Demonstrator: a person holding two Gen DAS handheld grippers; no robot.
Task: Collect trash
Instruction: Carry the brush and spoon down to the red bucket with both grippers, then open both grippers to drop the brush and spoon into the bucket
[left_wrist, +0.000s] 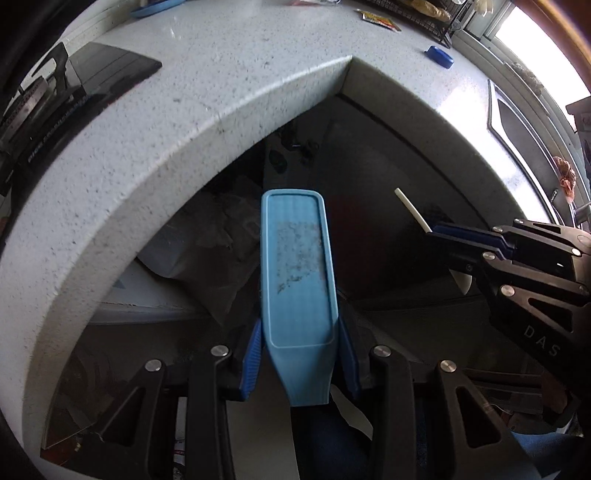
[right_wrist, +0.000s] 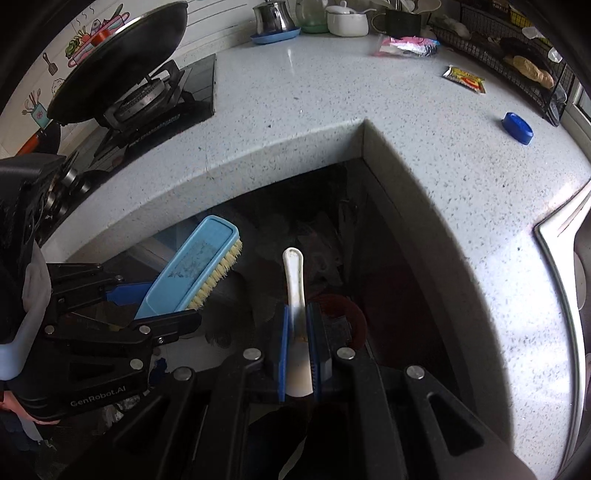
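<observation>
Landmark: inner corner of the L-shaped speckled grey countertop, seen from above w/ dark floor space below it.

Far left of the corner: gas hob w/ a black pan on the burner, cartoon kitchen stickers on the wall behind.

Below-left of the corner: left gripper, jaws part-way in, clamped on the handle end of a light blue scrub brush. Brush points down & away, bristles to one side, over what looks like a bin w/ crumpled bags under the counter edge. Prob held there so it can be let fall in.

Just below the corner: right gripper, jaws nearly together, pinching a thin white plastic utensil, handle sticking out ahead, also aimed down over the same dark gap. A reddish item sits beside it; can't tell what.

Right of the corner, on the counter, likely trash not yet collected: yellow-red sachet, blue bottle cap, pink-and-clear plastic bag. Behind: wire rack, kettle, white pot. Far right: sink rim, bright window.
</observation>
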